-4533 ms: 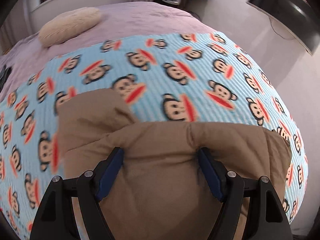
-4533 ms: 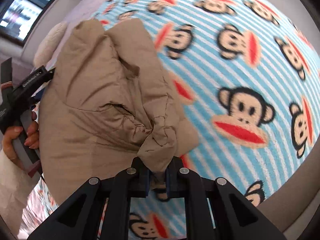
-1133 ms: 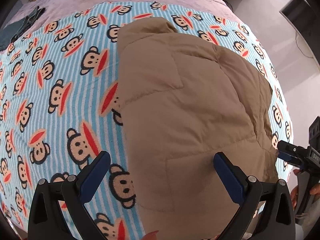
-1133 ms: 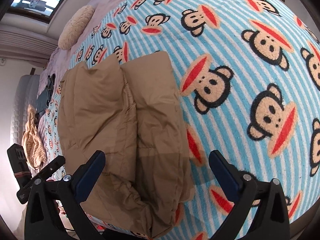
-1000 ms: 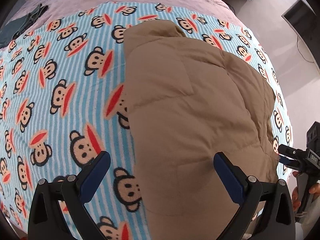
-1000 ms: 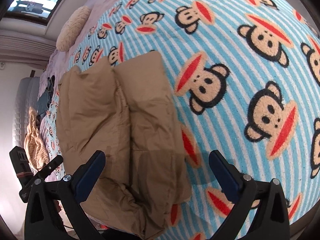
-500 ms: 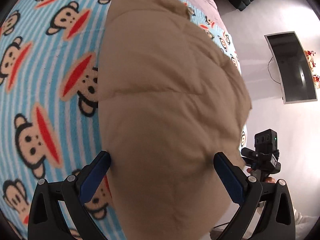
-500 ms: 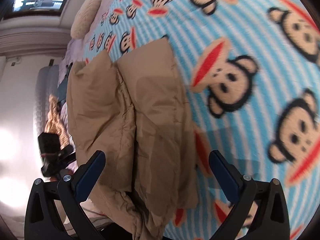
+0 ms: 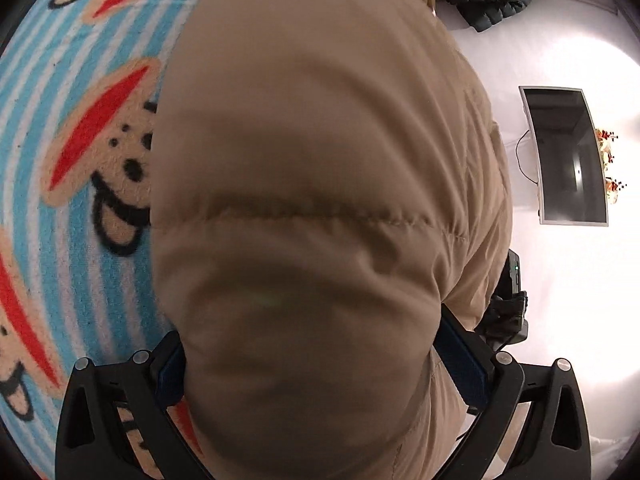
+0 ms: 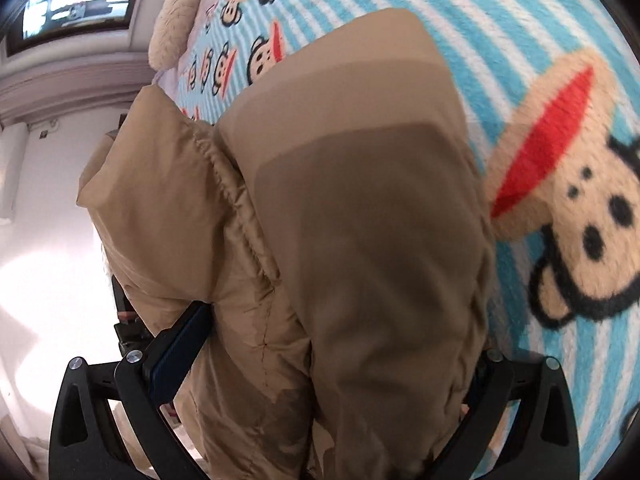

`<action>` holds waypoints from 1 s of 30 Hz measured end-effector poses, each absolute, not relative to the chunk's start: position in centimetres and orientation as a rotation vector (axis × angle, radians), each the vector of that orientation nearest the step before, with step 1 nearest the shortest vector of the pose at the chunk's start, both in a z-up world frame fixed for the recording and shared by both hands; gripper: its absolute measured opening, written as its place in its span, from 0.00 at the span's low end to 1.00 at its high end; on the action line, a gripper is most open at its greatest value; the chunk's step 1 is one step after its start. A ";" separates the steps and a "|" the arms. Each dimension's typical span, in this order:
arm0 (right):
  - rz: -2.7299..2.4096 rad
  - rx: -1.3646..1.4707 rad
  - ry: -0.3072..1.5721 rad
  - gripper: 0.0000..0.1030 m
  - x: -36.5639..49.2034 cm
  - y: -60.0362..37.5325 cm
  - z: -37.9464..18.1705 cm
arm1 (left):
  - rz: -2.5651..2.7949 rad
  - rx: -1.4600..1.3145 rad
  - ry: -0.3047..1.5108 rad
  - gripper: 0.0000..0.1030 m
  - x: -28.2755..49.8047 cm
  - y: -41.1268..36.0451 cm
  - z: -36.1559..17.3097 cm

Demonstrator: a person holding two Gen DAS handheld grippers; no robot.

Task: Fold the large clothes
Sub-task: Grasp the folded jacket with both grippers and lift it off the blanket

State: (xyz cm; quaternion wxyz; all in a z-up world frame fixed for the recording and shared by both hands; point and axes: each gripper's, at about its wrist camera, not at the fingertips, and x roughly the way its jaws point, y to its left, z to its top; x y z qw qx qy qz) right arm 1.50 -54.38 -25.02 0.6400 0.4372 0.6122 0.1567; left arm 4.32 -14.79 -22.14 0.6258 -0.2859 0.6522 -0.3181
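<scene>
Straddling the folded tan puffer jacket [image 9: 304, 200], our left hand-held gripper [image 9: 312, 364] has its jaws spread wide, the padded bulk filling the gap between them. Our right hand-held gripper [image 10: 332, 356] is likewise spread wide around the jacket's other end. The jacket lies on the bed's monkey-print blanket [image 10: 540, 60], near its edge.

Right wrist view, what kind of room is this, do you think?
Most likely a bedroom. The tan puffy jacket lies on a bed spread with a monkey-print blanket, a cream pillow sits at the far end, and the left wrist view shows a wall-mounted screen beyond.
</scene>
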 end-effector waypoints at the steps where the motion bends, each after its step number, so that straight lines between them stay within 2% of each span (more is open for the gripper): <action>1: 0.350 1.021 1.389 0.85 1.2 -54.5 -24.9 | -0.733 -0.650 1.490 0.90 4.3 -14.8 -21.7; 2: 0.345 1.053 1.381 0.79 0.8 -54.5 -24.7 | -0.739 -0.649 1.483 0.87 4.2 -14.7 -21.2; 4: 0.346 1.085 1.359 0.58 0.4 -54.5 -24.0 | -0.765 -0.661 1.465 0.75 4.1 -14.2 -20.1; 7: 0.369 1.080 1.323 0.44 0.1 -53.6 -22.0 | -0.794 -0.650 1.431 0.72 4.7 -13.9 -18.4; 15: 0.464 1.048 1.222 0.43 2.9 -47.4 -16.4 | -0.818 -0.643 1.282 0.72 7.4 -6.8 -12.7; 21: 0.567 1.012 1.202 0.43 9.3 -38.6 -16.4 | -0.713 -0.614 1.192 0.72 12.3 2.6 -10.7; 26: 0.602 0.978 1.209 0.43 14.2 -31.5 -18.8 | -0.631 -0.600 1.171 0.72 17.4 9.6 -12.2; 30: 0.584 0.937 1.234 0.43 16.9 -27.8 -21.5 | -0.571 -0.598 1.180 0.74 20.1 13.8 -16.4</action>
